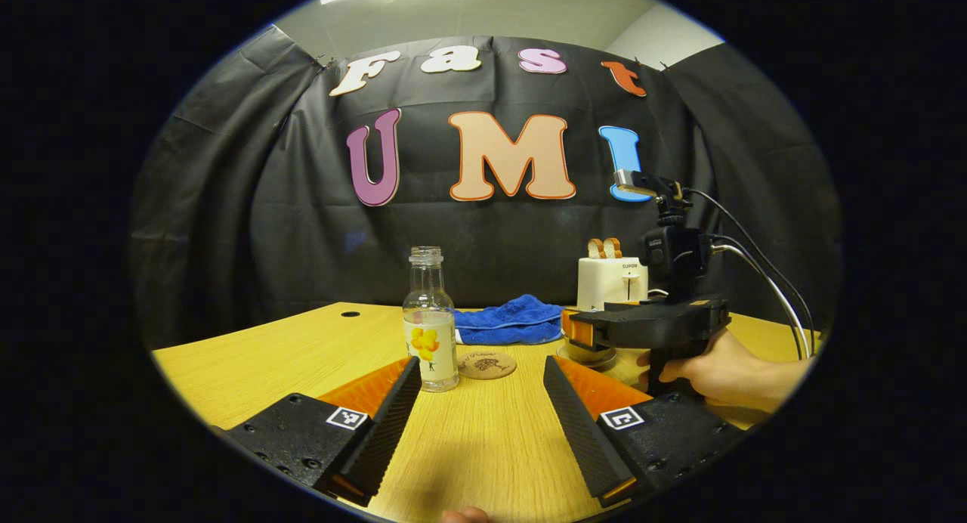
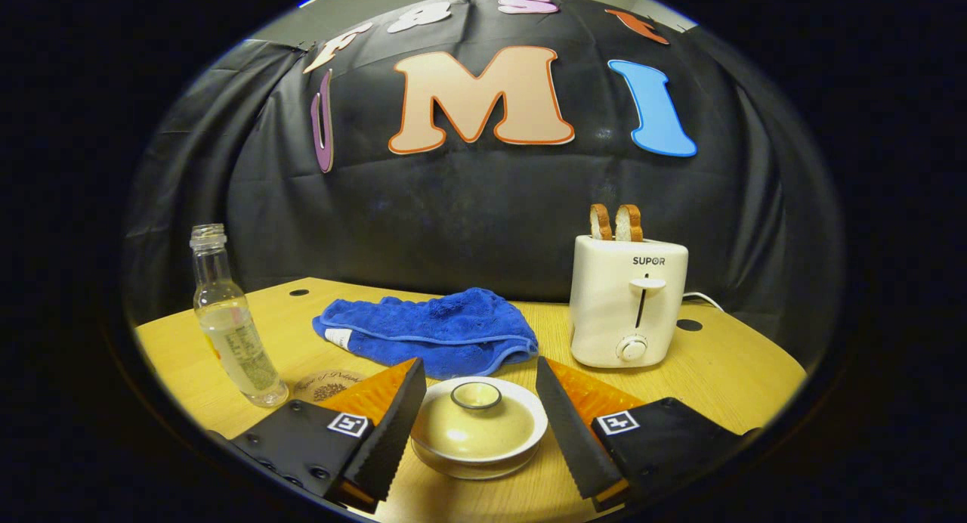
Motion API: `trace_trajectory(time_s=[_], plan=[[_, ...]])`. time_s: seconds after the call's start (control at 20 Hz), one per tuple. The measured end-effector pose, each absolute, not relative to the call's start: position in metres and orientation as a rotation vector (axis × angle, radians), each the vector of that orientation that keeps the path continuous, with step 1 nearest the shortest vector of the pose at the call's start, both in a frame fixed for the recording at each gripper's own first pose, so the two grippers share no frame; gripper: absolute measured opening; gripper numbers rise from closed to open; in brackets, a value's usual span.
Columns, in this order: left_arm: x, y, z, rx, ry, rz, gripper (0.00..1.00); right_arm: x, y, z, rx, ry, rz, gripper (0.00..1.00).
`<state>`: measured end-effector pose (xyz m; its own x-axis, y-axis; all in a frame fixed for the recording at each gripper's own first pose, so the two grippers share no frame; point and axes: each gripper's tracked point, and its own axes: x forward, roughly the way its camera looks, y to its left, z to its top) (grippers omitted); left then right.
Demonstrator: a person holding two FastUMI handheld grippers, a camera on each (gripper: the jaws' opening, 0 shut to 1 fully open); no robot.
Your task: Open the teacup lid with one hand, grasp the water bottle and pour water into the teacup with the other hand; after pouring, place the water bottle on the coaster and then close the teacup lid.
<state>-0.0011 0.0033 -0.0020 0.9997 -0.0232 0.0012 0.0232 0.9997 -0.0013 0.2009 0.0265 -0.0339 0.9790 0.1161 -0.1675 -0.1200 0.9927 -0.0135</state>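
A clear glass water bottle [image 1: 429, 319] with no cap and a flower label stands on the wooden table, just left of a round cork coaster [image 1: 486, 364]. My left gripper [image 1: 483, 425] is open, low over the table, short of both. In the right gripper view, the cream teacup [image 2: 477, 432] sits with its lid [image 2: 476, 398] on. My right gripper [image 2: 480, 436] is open with a finger on each side of the cup, apart from it. The bottle [image 2: 230, 319] and part of the coaster [image 2: 325, 387] lie to its left. In the left gripper view, a hand holds the right gripper [image 1: 582, 332] over the teacup [image 1: 588, 354].
A blue cloth [image 2: 430, 330] lies crumpled behind the teacup. A white toaster [image 2: 627, 300] with two bread slices stands at the back right, its cord trailing off. The table [image 1: 302, 349] has round holes near its far edge. Cables run from the right gripper [image 1: 763, 273].
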Motion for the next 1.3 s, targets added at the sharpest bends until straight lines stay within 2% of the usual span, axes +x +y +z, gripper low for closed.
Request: trace_trajectory(time_s=[0.2, 0.35, 0.5, 0.6, 0.7, 0.8, 0.95, 1.2, 1.3], plan=[[0.0, 0.003, -0.001, -0.001, -0.002, -0.023, 0.95, 0.208, 0.036, -0.031, -0.022, 0.16, 0.15, 0.93], [0.001, 0.003, -0.002, -0.001, -0.002, -0.023, 0.95, 0.209, 0.038, -0.031, -0.034, 0.158, 0.153, 0.72], [0.0, 0.003, -0.003, -0.001, -0.003, -0.022, 0.95, 0.206, 0.036, -0.029, -0.039, 0.163, 0.149, 0.72], [0.0, 0.004, -0.003, -0.002, -0.002, -0.019, 0.95, 0.209, 0.035, -0.032, -0.027, 0.169, 0.141, 0.36], [0.0, 0.004, -0.002, -0.002, -0.003, -0.018, 0.95, 0.21, 0.035, -0.033, -0.023, 0.171, 0.138, 0.41], [0.0, 0.004, -0.002, -0.002, -0.003, -0.018, 0.95, 0.211, 0.034, -0.033, -0.031, 0.168, 0.129, 0.41], [0.001, 0.004, -0.003, -0.002, -0.003, -0.015, 0.95, 0.211, 0.036, -0.032, -0.023, 0.164, 0.142, 0.35], [0.001, 0.005, -0.003, -0.002, -0.004, -0.012, 0.95, 0.21, 0.035, -0.032, -0.04, 0.163, 0.133, 0.36], [0.001, 0.004, -0.003, -0.003, -0.004, -0.01, 0.95, 0.207, 0.039, -0.028, -0.039, 0.141, 0.157, 0.29]])
